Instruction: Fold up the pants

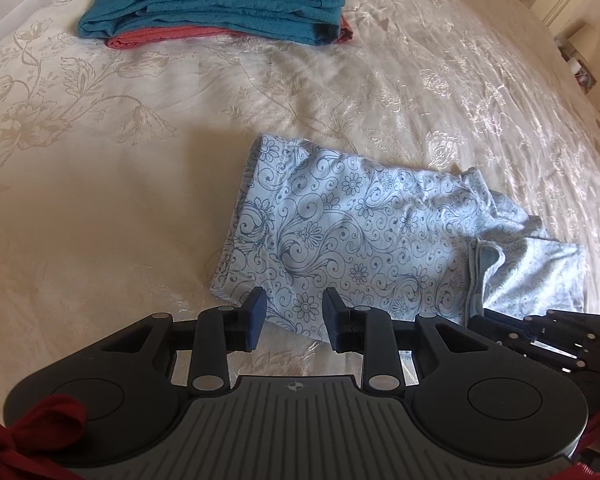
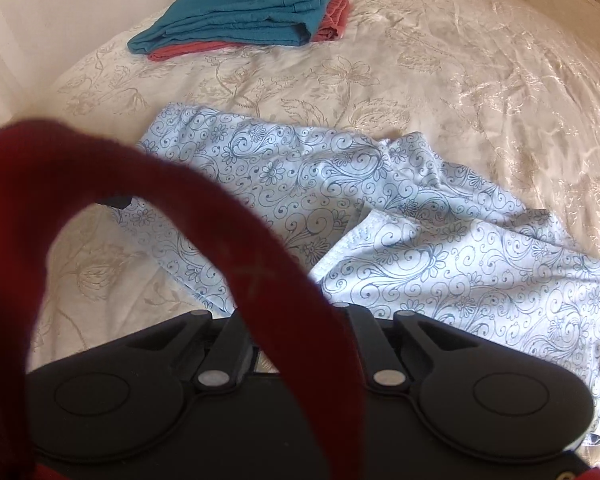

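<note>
Pale-blue floral-print cotton pants lie part-folded crosswise just ahead of left gripper, jaws parted, empty; right gripper's jaws hidden, can't tell.

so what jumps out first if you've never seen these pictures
The pale blue floral pants lie half folded and rumpled in the middle of the cream embroidered bedspread, just beyond the open left gripper. Farther back sits a neat stack, folded teal pants on top of a folded coral garment. In the right wrist view a blurred red strap arcs across the lens, hiding the right gripper's fingers.
</note>
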`<state>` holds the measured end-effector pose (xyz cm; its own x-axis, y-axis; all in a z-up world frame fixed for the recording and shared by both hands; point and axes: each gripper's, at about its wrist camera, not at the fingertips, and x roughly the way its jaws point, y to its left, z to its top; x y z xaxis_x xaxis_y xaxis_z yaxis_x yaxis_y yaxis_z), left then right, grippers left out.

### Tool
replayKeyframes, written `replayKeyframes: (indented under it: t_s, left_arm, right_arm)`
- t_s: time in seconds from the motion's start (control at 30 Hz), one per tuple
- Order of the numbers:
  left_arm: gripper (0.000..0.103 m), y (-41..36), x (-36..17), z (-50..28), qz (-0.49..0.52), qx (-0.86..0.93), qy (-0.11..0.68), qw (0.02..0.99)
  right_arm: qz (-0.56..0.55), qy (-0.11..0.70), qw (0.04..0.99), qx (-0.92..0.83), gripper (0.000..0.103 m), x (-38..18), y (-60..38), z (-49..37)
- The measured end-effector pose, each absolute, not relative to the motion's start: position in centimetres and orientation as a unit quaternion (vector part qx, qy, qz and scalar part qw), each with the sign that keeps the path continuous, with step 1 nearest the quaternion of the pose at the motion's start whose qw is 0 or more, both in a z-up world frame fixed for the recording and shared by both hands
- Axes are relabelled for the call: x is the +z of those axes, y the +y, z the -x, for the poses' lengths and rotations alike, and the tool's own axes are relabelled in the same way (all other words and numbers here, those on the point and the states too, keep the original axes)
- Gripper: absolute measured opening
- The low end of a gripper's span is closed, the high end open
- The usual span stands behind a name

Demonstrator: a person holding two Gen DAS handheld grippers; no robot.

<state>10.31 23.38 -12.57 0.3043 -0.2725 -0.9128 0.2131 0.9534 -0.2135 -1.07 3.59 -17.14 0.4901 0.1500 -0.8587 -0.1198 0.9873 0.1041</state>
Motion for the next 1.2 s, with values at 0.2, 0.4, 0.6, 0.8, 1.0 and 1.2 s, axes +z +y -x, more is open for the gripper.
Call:
replayKeyframes:
  t_s: [0.2, 0.4, 0.6, 0.8, 1.0, 1.2]
  left_arm:
    - [0.041, 23.7, -12.4, -10.3, 0.032, -0.158, 0.557, 0.815]
    - [0.047, 24.6, -12.7, -11.3, 0.037, -0.148, 0.552, 0.82]
    - [0.047, 24.9, -14.5, -13.5, 0.05, -0.156, 0.559, 0.813]
    - [0.047, 24.3, -16.9, -15.3, 0.038, -0.171, 0.569, 0.804]
    - [0.047, 24.1, -17.7, -16.3, 0.062, -0.183, 0.557, 0.807]
    - [0.045, 23.2, -17.6, -16.4, 0.058, -0.18, 0.549, 0.814]
  right_arm:
    - [-0.016, 0.499, 0.862, 0.083, 0.023, -16.3, 3.0, 1.9]
    - [-0.003, 0.492, 0.865, 0.096, 0.023, -14.7, 2.5, 3.1]
    - [-0.013, 0.486, 0.868, 0.099, 0.023, -13.7, 2.3, 3.2]
    - [-0.003, 0.482, 0.871, 0.098, 0.023, -12.8, 2.5, 2.9]
    - [-0.003, 0.485, 0.87, 0.093, 0.023, -12.6, 2.2, 3.0]
    - [-0.003, 0.49, 0.867, 0.094, 0.023, -12.8, 1.6, 3.7]
